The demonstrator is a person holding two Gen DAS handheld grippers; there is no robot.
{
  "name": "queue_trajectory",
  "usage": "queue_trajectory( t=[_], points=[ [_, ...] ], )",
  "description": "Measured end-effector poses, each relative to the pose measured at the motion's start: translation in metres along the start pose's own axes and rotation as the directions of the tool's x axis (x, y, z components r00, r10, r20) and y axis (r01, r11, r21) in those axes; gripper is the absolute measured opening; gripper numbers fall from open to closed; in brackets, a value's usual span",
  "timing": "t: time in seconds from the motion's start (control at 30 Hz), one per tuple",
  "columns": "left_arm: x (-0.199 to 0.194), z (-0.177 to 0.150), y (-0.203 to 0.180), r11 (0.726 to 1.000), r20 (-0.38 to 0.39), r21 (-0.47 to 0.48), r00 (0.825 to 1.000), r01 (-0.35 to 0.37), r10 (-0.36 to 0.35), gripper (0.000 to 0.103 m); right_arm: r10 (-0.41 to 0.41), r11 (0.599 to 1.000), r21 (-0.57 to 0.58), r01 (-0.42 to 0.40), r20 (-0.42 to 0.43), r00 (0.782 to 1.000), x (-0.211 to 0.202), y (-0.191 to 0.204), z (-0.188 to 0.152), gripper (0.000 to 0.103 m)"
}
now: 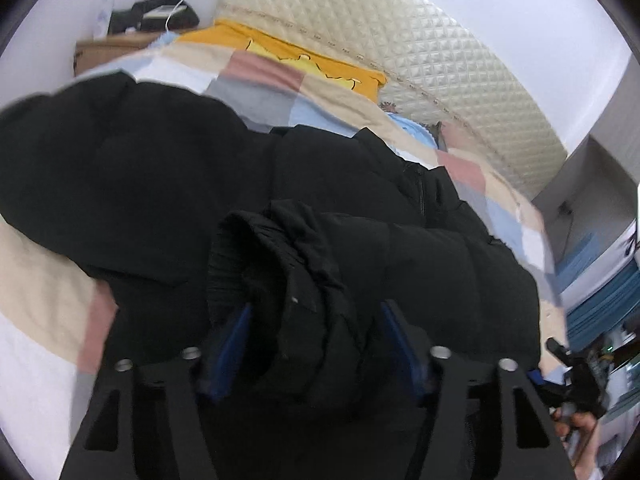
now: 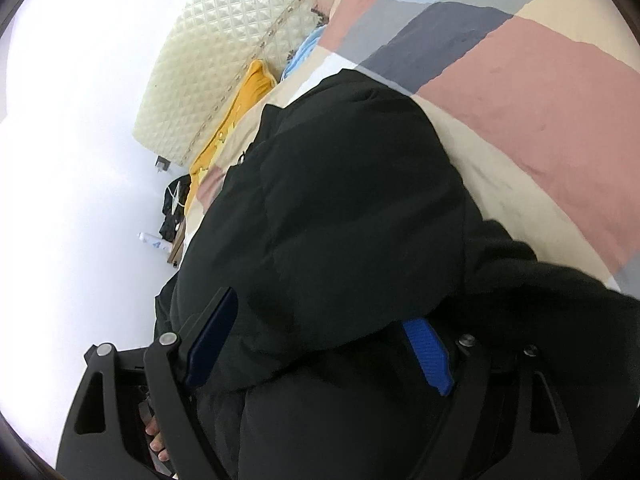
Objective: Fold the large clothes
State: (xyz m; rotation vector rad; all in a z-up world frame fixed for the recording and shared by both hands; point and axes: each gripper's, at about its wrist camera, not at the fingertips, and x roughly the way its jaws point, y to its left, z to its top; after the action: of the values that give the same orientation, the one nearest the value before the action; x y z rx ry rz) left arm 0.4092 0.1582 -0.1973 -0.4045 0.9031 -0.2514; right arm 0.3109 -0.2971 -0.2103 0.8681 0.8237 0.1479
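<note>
Black puffy padded jacket (image 1: 168, 184) lies heaped on a bed's pastel patchwork quilt (image 1: 264, 80). Left claw (image 1: 316, 320) pinches its bunched sleeve; right claw (image 2: 320, 332) grips its bulky folded body.

**Washed-out walls, black fabric without detail**

Both fisheye views were bright and evenly lit, with no hard shadows. The white wall (image 2: 72, 168) blew out to near pure white from 7 to 11 o'clock in the right wrist view. The black jacket (image 1: 168, 184) read as an almost featureless dark mass; its folds barely showed. Motion blur softened the patchwork bedspread (image 1: 256, 80) at 12 o'clock. Straight lines bowed strongly toward the rims, and dark vignetting closed every corner.
</note>
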Motion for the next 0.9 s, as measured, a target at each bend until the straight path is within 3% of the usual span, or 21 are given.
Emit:
queue_trajectory(
  t=[0.03,0.1,0.13,0.2,0.3,0.47,0.6,0.77,0.9],
  points=[
    [0.002,-0.001,-0.001,1.0,-0.012,0.004,0.999,0.031,-0.031,0.041,-0.001,1.0,-0.014,0.001,0.003,1.0,0.0,-0.001,0.002,0.076],
    [0.005,-0.004,-0.006,0.998,-0.045,0.033,0.998,0.05,-0.048,0.025,-0.033,0.998,-0.057,0.034,0.018,0.999,-0.001,0.0,0.004,0.06],
    [0.005,-0.007,-0.011,0.997,-0.051,0.058,0.998,0.044,-0.041,0.021,-0.04,0.997,-0.064,0.042,0.02,0.999,-0.002,-0.002,0.008,0.056],
    [-0.002,-0.011,-0.02,0.994,-0.04,0.107,0.999,0.035,-0.03,0.015,-0.053,0.997,-0.057,0.054,0.021,0.998,-0.007,-0.006,0.011,0.034],
    [-0.022,-0.014,-0.025,0.989,-0.002,0.137,0.998,0.057,-0.057,0.012,-0.066,0.996,-0.059,0.067,0.012,0.998,-0.015,-0.006,0.016,0.015],
    [-0.059,-0.016,-0.017,0.981,0.041,0.126,0.988,0.144,-0.151,0.011,-0.084,0.99,-0.109,0.086,0.023,0.996,-0.022,-0.002,0.019,0.008],
    [-0.075,-0.034,-0.026,0.977,0.021,0.145,0.986,0.158,-0.163,0.011,-0.153,0.972,-0.175,0.158,0.041,0.987,-0.026,0.002,0.016,0.008],
    [-0.078,-0.052,-0.036,0.974,-0.02,0.177,0.99,0.138,-0.137,0.011,-0.246,0.933,-0.248,0.259,0.085,0.966,-0.036,0.012,0.01,0.008],
    [-0.063,-0.061,-0.034,0.979,-0.083,0.19,0.995,0.078,-0.063,0.011,-0.288,0.91,-0.29,0.297,0.074,0.955,-0.031,0.011,0.006,0.008]
  ],
)
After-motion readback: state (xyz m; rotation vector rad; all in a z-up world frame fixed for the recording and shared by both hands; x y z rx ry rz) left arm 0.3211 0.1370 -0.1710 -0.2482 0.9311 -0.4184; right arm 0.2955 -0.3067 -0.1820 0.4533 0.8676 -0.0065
